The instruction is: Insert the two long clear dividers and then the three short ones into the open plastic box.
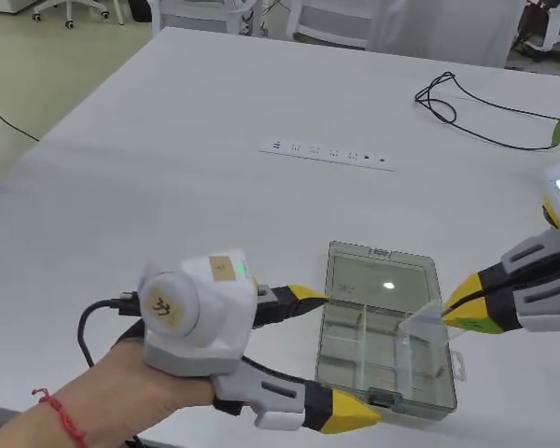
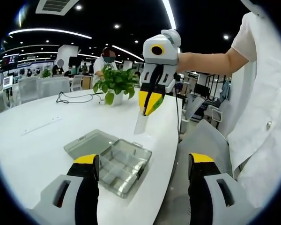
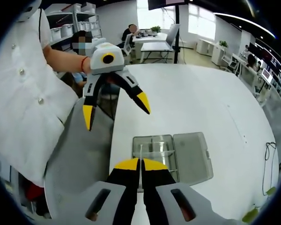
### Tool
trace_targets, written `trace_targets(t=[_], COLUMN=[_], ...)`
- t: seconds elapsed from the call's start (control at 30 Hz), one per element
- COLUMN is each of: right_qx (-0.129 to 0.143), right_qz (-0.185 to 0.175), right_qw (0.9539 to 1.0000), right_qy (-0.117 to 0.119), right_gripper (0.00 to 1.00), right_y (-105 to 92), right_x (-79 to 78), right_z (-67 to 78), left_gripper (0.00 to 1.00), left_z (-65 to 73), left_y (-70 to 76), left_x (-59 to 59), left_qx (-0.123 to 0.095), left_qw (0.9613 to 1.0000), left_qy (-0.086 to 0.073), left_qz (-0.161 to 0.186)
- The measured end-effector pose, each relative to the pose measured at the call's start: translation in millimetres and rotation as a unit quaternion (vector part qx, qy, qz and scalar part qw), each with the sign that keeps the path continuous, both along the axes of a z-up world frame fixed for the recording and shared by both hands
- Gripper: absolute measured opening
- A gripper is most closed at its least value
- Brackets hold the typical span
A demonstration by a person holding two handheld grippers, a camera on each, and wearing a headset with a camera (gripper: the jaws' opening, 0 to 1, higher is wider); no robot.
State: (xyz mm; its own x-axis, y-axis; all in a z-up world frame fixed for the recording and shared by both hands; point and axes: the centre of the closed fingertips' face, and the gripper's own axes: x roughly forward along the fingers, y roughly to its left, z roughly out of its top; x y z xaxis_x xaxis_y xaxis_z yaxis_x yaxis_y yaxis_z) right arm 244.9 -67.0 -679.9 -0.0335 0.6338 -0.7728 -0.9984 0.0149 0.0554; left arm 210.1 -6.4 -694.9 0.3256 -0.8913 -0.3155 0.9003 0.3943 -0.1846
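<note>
white table (image 1: pixel 168 168) — divider (image 2: pixel 140 125) in right tool (image 1: pixel 446 312), above box (image 1: pixel 378 378).

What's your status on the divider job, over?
Left gripper open, near the box. Right gripper shut on a clear divider, held over the open box. Some dividers already in it. Nothing in the way.

One open plastic box (image 1: pixel 420 408) is counted on one white table (image 1: pixel 168 168). One clear divider (image 1: pixel 422 322) is seen above the box; how many are seated inside cannot be told. Two grippers are counted, the left gripper (image 1: pixel 339 353) and the right gripper (image 1: pixel 451 311). One power strip (image 1: pixel 327 152), one black cable (image 1: pixel 467 117) and one potted plant (image 2: pixel 114 84) are counted.
</note>
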Motion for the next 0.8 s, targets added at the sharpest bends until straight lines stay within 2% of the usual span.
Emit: trace_targets(t=[0.1, 0.33, 0.4, 0.6, 0.8], right_qx=[-0.001, 0.0, 0.001, -0.002, -0.004], right_qz=[0.001, -0.005, -0.006, -0.007, -0.009], right_qw=[1.0, 0.9999, 0.9999, 0.9999, 0.9998], right_qy=[-0.003, -0.012, -0.013, -0.015, -0.019], right_gripper=[0.03, 0.03, 0.03, 0.03, 0.03], right_y=[1.7, 5.7, 7.3, 11.6, 11.9], right_x=[2.5, 11.7, 13.2, 17.0, 20.2], right_z=[-5.3, -17.8, -22.4, -41.9, -54.8], left_gripper=[0.87, 0.95, 0.98, 1.0, 1.0], left_z=[-0.4, -7.3, -9.6, -15.7, -22.0], left_y=[1.0, 4.1, 5.1, 8.1, 12.4], left_x=[0.5, 0.6, 1.3, 1.3, 1.0], left_qx=[-0.002, 0.002, 0.001, 0.002, 0.006], left_qw=[1.0, 1.0, 1.0, 0.9999, 0.9998], left_qy=[-0.003, -0.002, 0.004, 0.007, 0.014], left_qz=[0.002, 0.005, 0.008, 0.009, 0.013])
